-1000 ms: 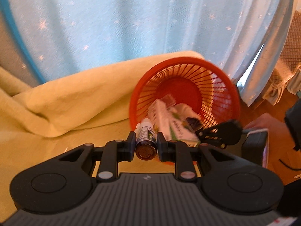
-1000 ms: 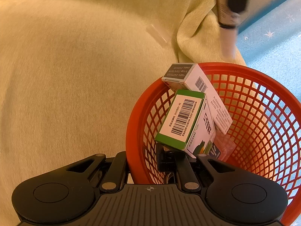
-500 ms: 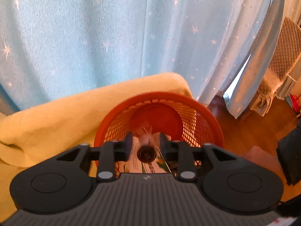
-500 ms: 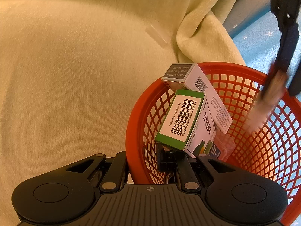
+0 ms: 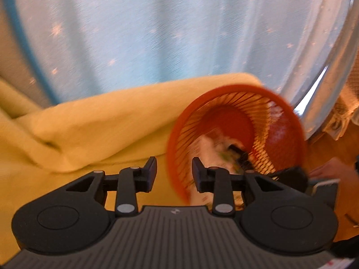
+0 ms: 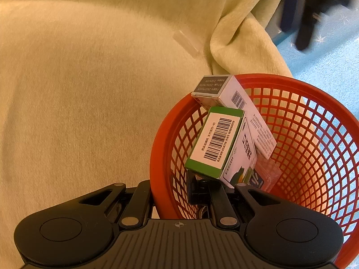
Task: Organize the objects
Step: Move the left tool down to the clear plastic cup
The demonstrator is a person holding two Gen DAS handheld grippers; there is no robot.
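The red mesh basket [image 6: 314, 157] lies tilted on the yellow blanket [image 6: 89, 89]. My right gripper [image 6: 168, 192] is shut on its near rim, one finger inside and one outside. A green-edged box with a barcode [image 6: 215, 143] and a white box with a grey end [image 6: 226, 89] lean against the basket's inner wall. My left gripper [image 5: 174, 168] is open with nothing in it, to the left of the basket [image 5: 287, 139], whose contents are blurred. The left gripper also shows as a dark blur [image 6: 300, 11] above the basket in the right wrist view. No bottle is visible.
A light blue star-patterned curtain [image 5: 157, 33] hangs behind the blanket [image 5: 89, 123]. Wooden floor [image 5: 323, 148] lies to the right. A person's hand [image 5: 332, 172] holds the right gripper by the basket. A clear strip [image 6: 186, 42] lies on the blanket.
My left gripper carried the small brown bottle over the basket, opened, and has moved back to the left without it. The right gripper has kept its hold on the rim.
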